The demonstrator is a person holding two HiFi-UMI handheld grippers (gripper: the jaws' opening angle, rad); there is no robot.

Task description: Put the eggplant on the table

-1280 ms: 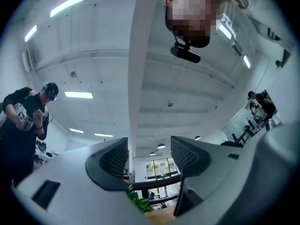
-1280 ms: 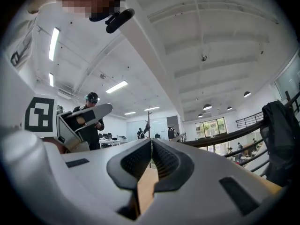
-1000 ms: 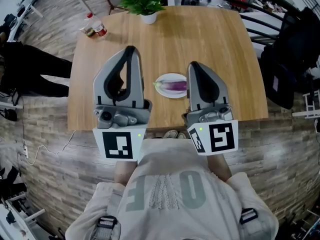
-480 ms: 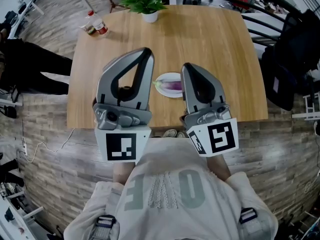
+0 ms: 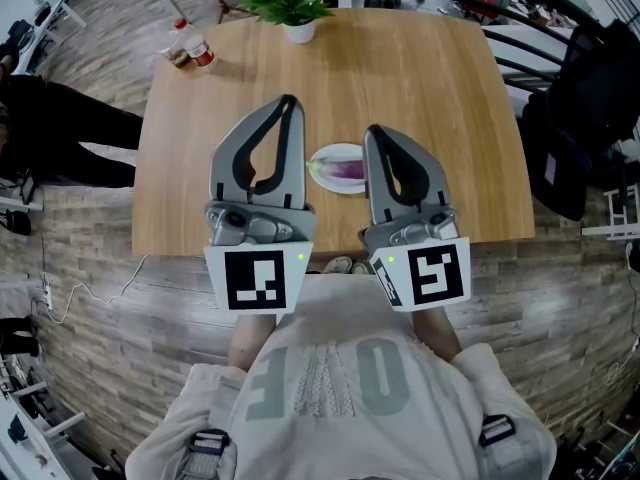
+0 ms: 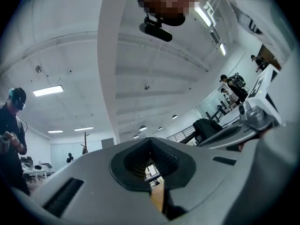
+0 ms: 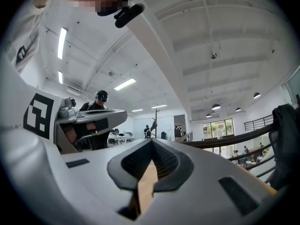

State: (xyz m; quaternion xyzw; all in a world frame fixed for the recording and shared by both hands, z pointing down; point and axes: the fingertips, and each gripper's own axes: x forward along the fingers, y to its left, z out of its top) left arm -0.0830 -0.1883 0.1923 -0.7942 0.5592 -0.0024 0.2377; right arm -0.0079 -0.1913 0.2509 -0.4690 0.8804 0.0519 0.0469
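There was one table [image 5: 420,88]. On it were one plate [image 5: 338,150], one eggplant [image 5: 347,171], one plant [image 5: 285,3] and what looked like two bottles [image 5: 200,56]. There were two grippers, the left gripper [image 5: 288,103] and the right gripper [image 5: 375,133]. One bystander [image 5: 60,133] stood at the left edge.

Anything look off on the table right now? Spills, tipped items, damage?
Nothing stands out. The eggplant lies on its white plate, the potted plant and the bottles stand upright at the far side of the table, and no spill shows. The left gripper and right gripper are both shut and empty.
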